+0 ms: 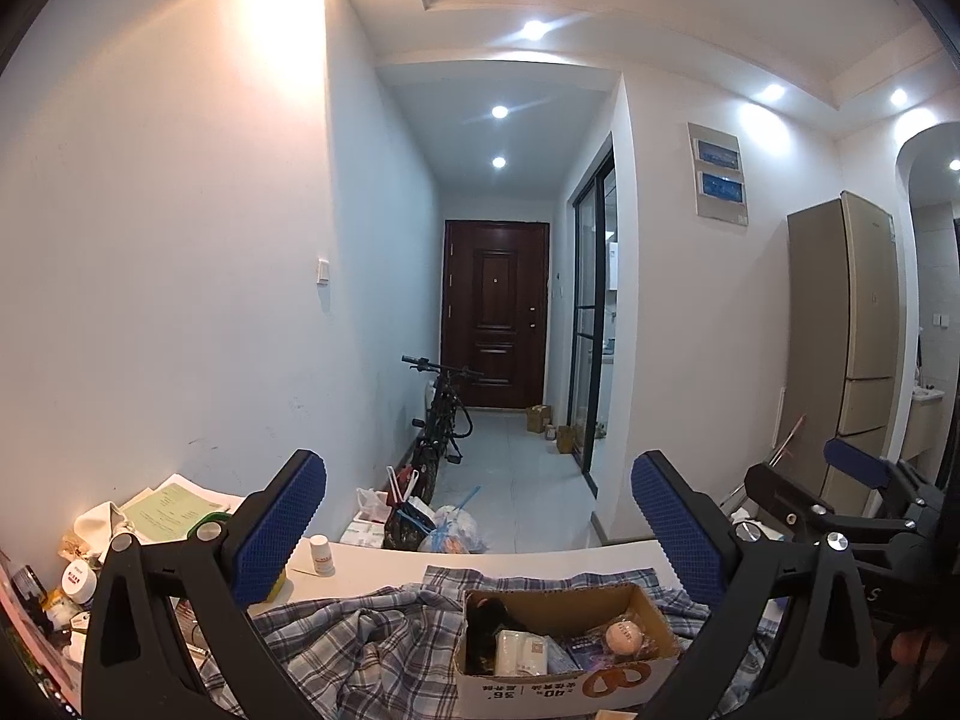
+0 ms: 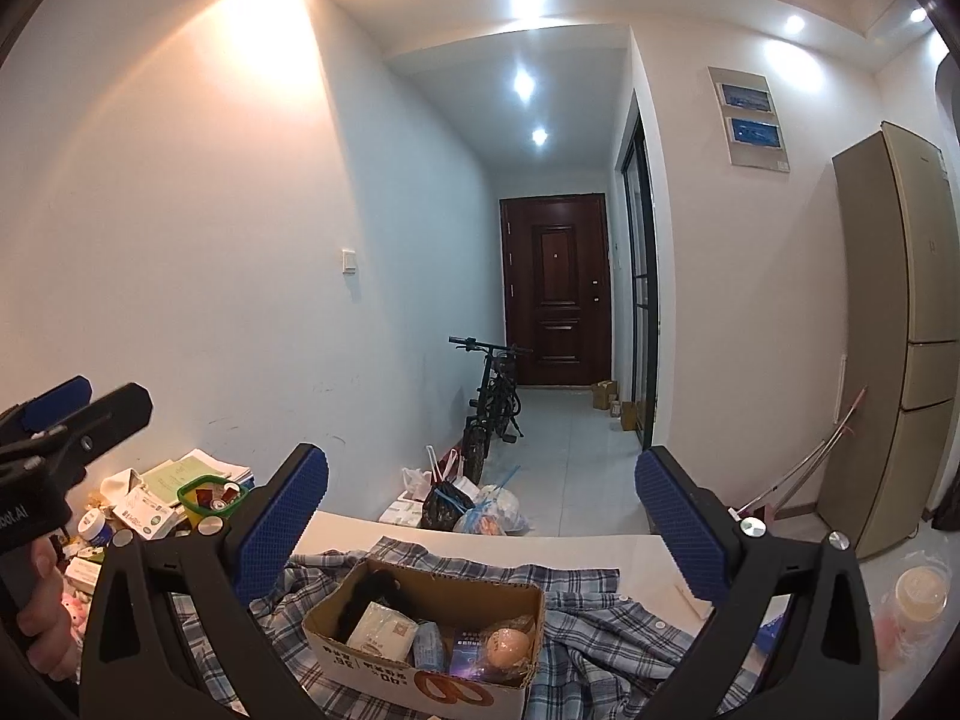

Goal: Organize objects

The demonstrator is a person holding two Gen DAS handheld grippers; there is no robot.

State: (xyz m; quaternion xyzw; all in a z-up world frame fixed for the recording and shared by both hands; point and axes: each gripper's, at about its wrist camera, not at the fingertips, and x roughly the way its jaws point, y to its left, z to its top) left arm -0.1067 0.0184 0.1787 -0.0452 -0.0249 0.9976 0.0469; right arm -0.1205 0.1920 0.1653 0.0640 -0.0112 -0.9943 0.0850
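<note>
Above the cardboard box (image 2: 420,630), left gripper (image 1: 480,534) and right gripper (image 2: 480,528) both gape wide, empty. Recommend lowering onto one loose item beside the box, squarely.

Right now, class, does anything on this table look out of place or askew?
Yes. A plaid shirt lies crumpled across the table, with the cardboard box sitting on top of it, and clutter is heaped at the table's left end.
</note>
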